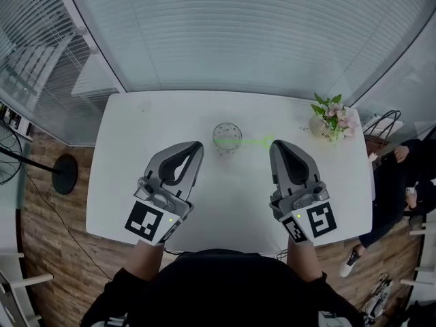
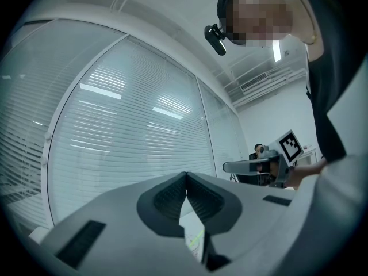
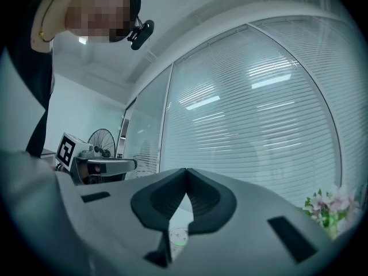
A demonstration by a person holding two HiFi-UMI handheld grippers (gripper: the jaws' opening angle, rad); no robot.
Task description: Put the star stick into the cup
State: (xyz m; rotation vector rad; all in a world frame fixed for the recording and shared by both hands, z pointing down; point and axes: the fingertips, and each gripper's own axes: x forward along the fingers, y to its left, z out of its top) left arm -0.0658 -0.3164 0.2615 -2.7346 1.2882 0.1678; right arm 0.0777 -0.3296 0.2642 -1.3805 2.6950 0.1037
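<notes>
Two grippers hover over the near half of the white worktop (image 1: 129,135), held by the person standing at its near edge. On the left gripper (image 1: 197,145) the jaws are pressed together tip to tip with nothing between them; only a slit of worktop shows beneath the closed pads. The right gripper (image 1: 276,144) is the same, jaws pressed together and empty, its nose aimed toward the middle of the worktop.

Just past that nose lies the star stick (image 1: 255,142), a thin green rod flat on the worktop. It runs leftward from near the right gripper's tips to the foot of the cup (image 1: 227,136). Whether it touches either of them I cannot tell.

The cup is clear glass and upright, standing between the two grippers and a little beyond them. No stick stands in it. Farther back, near the right corner, sits a small vase of pink flowers (image 1: 332,118). Behind the worktop runs a glass wall with white blinds (image 1: 238,33).

By my reckoning the task has hardly begun, since the stick is neither held nor in the cup. Nearly everything is left. The right jaws, being nearest, would need to spread and pinch the rod. They would then lift it, tip it upright over the rim, lower it in and let go.
</notes>
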